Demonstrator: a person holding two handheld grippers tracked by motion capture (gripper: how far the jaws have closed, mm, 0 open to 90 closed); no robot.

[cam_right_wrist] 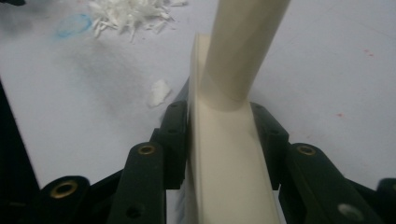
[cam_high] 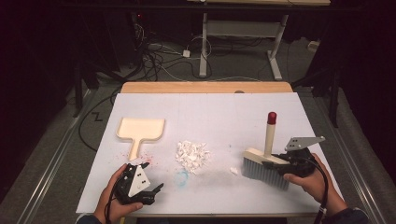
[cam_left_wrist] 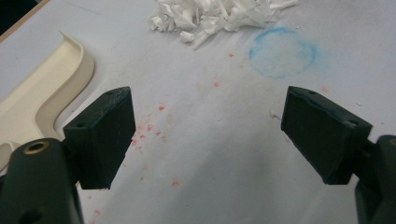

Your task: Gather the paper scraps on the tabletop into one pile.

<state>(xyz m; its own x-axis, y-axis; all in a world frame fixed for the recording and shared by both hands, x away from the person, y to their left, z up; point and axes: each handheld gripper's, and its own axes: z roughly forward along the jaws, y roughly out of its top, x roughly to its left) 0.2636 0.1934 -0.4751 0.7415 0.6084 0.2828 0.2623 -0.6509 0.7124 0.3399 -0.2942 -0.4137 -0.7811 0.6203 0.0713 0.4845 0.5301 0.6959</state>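
Note:
A cream brush (cam_high: 261,163) with grey bristles and a red-tipped upright handle stands on the white mat (cam_high: 224,116) at the right. My right gripper (cam_high: 280,163) is shut on its head, and in the right gripper view my right gripper (cam_right_wrist: 219,135) has a pad pressed against each side of the cream brush back (cam_right_wrist: 224,158). A pile of white paper shreds (cam_high: 192,155) lies mid-mat. One loose scrap (cam_high: 233,171) rests between the pile and the brush. The cream dustpan (cam_high: 140,129) lies flat at the left. My left gripper (cam_high: 154,176) hovers near the front left, open, with bare mat between its jaws (cam_left_wrist: 205,135).
A faint blue chalk circle (cam_high: 182,177) and red specks mark the mat near the left gripper. The table's wooden far edge (cam_high: 205,87) shows beyond the mat. On the dark floor behind stand a white desk frame (cam_high: 243,42) and several cables.

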